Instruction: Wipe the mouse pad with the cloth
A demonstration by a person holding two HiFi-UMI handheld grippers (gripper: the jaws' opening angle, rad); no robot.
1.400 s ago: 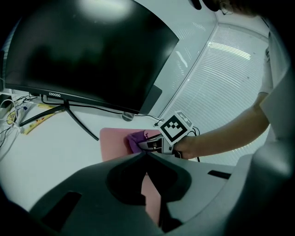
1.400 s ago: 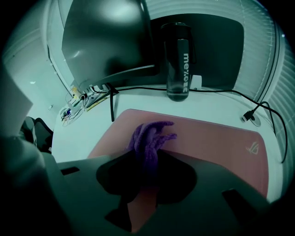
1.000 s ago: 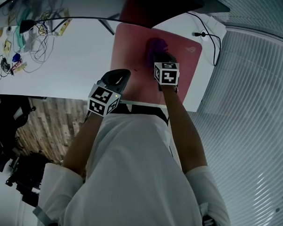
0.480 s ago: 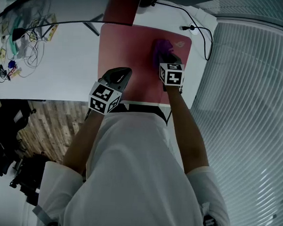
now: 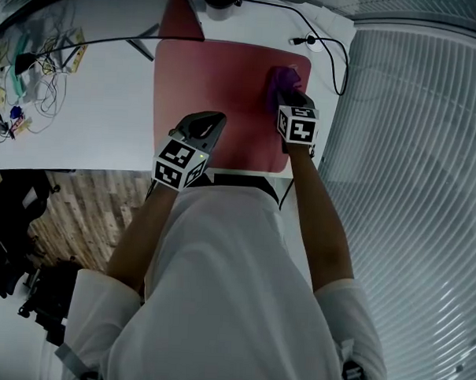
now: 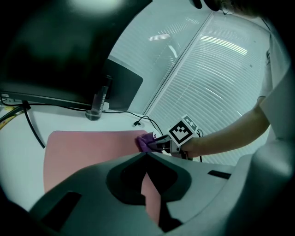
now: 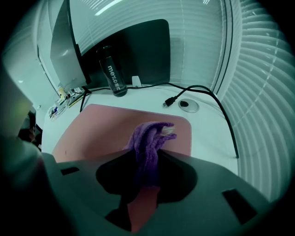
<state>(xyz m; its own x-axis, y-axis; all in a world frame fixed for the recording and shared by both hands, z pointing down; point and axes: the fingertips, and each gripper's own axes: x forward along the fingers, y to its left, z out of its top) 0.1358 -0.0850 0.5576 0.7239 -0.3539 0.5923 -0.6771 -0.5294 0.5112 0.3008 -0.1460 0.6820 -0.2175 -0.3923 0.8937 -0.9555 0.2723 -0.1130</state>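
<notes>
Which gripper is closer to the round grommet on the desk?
Right. The right gripper, clamping the cloth, is at the mouse pad corner beside the grommet; the left gripper is farther back.

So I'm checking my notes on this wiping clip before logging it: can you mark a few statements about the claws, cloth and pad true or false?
1. The right claw is shut on the purple cloth. True.
2. The cloth lies at the left edge of the mouse pad. False: it is near the pad's far right corner.
3. The left claw holds a second cloth. False: it is shut with nothing in it.
4. A black bottle stands on the desk beyond the pad. True.
</notes>
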